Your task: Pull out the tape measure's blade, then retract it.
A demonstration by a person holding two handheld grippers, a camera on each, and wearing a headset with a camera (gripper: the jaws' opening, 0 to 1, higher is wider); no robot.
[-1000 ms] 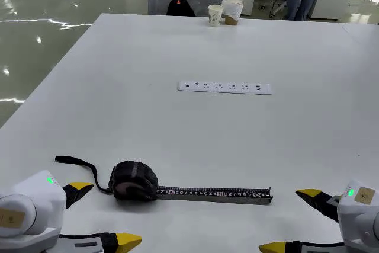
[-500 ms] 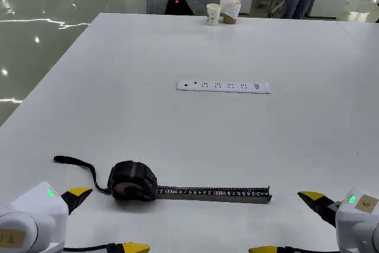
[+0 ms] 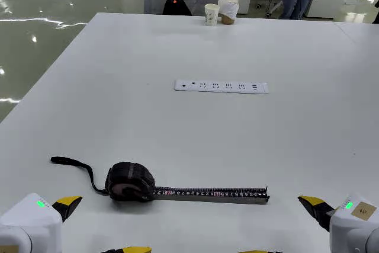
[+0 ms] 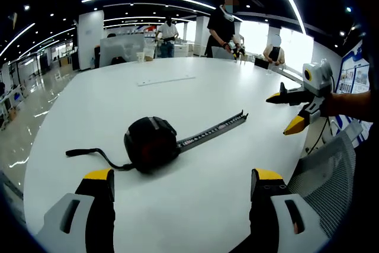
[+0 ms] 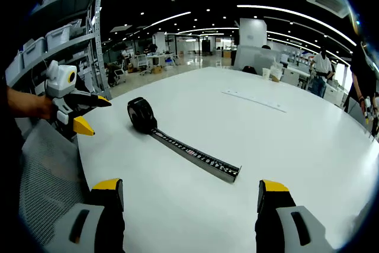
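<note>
A black tape measure (image 3: 130, 182) lies on the white table (image 3: 177, 122) near its front edge. Its blade (image 3: 210, 193) is pulled out flat to the right and its wrist strap (image 3: 71, 163) trails left. My left gripper (image 3: 98, 227) hangs open just in front and left of the case, touching nothing. My right gripper (image 3: 283, 228) stands open off the blade's tip, also apart from it. In the left gripper view the tape measure (image 4: 151, 142) sits beyond the open left gripper (image 4: 183, 177). In the right gripper view the blade (image 5: 195, 155) runs ahead of the open right gripper (image 5: 192, 186).
A white power strip (image 3: 221, 86) lies mid-table. A paper cup (image 3: 211, 14) and a lidded plastic cup (image 3: 229, 5) stand at the far edge. People stand beyond the table, on a glossy floor.
Both grippers have drawn back toward the table's front edge and show less in the head view. The tape measure and its pulled-out blade lie as before.
</note>
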